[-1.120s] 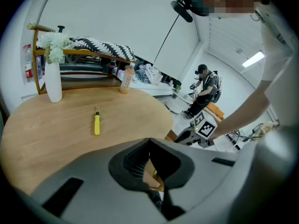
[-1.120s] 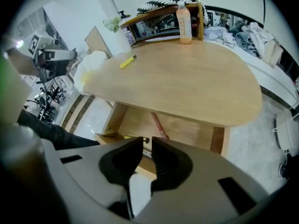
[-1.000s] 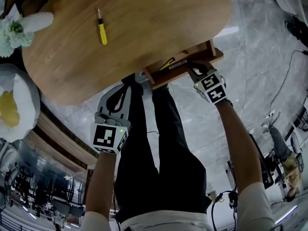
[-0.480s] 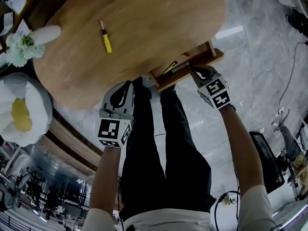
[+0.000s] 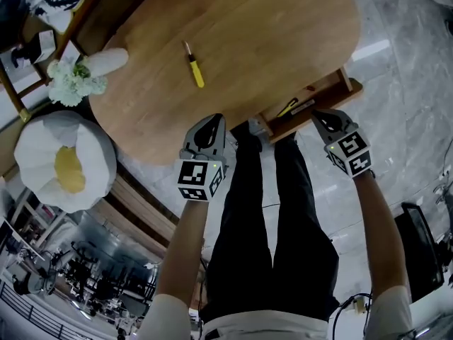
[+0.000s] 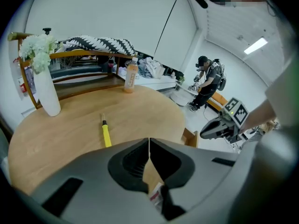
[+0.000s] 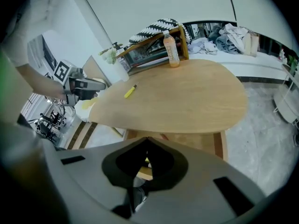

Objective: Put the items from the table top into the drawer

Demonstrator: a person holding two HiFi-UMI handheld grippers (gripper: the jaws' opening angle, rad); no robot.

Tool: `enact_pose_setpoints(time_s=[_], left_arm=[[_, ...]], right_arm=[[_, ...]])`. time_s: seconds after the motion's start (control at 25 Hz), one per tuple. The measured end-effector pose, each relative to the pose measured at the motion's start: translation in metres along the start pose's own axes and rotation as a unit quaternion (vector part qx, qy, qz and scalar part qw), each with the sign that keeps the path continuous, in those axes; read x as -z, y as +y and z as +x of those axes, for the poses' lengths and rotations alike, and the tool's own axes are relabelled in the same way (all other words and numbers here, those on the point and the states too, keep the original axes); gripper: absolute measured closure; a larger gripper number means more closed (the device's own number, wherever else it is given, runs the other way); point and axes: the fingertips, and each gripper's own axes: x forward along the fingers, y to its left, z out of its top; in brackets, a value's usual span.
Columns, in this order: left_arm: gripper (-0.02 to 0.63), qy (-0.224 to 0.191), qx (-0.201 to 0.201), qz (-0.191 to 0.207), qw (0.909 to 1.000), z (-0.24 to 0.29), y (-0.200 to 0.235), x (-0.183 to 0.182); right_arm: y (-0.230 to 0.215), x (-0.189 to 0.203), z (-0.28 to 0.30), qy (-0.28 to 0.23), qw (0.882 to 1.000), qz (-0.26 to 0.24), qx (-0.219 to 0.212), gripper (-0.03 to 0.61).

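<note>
Moved since earlier: head view has swung, so the table (image 5: 269, 27) and both grippers sit further right in it now, and more of the left side shows; grippers look about where they were relative to the drawer
Vase: flower vase (image 5: 106, 62) stands at the table's left rim, well apart from the action; doubt it's meant for the drawer
Screwdriver: yellow screwdriver (image 5: 195, 69) lies flat on the table top, near the left gripper, not touching; I reckon it's the thing left to move
Left gripper: left gripper (image 5: 210, 122) hovers at the table's near rim, jaws clenched tip to tip on nothing; probably the one going for the screwdriver, being closer
Drawer: drawer (image 5: 318, 94) is pulled out under the rim, something yellow (image 5: 288, 108) already inside; open so stuff can drop in
Right gripper: right gripper (image 5: 322, 117) is just at the drawer front, jaws closed together, empty; looks like it's minding the drawer
View differences: left gripper view shows a bottle (image 6: 131, 77) on the far side that head view doesn't; right gripper view peeks under the table top
</note>
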Motion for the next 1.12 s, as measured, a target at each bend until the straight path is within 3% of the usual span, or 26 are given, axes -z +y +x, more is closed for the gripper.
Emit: enact_pose_setpoints(time_s=[0.44,0.52,0.6,1.12], left_arm=[[0.588,0.045,-0.054,0.001,0.9975,0.037,0.069,0.002],[0.530,0.057,-0.060,0.002,0.9965,0.044,0.079,0.003],[0.514,0.071,-0.067,0.000,0.9953,0.051,0.087,0.006],[0.462,0.142,-0.108,-0.027,0.9835,0.088,0.119,0.031]], right_arm=[[0.047,-0.013,-0.001,-0.034,0.999,0.029,-0.023,0.558],[0.057,-0.014,-0.001,-0.039,0.998,0.033,-0.030,0.558],[0.063,-0.014,0.000,-0.040,0.998,0.040,-0.033,0.558],[0.048,-0.010,0.004,-0.055,0.995,0.083,-0.013,0.558]])
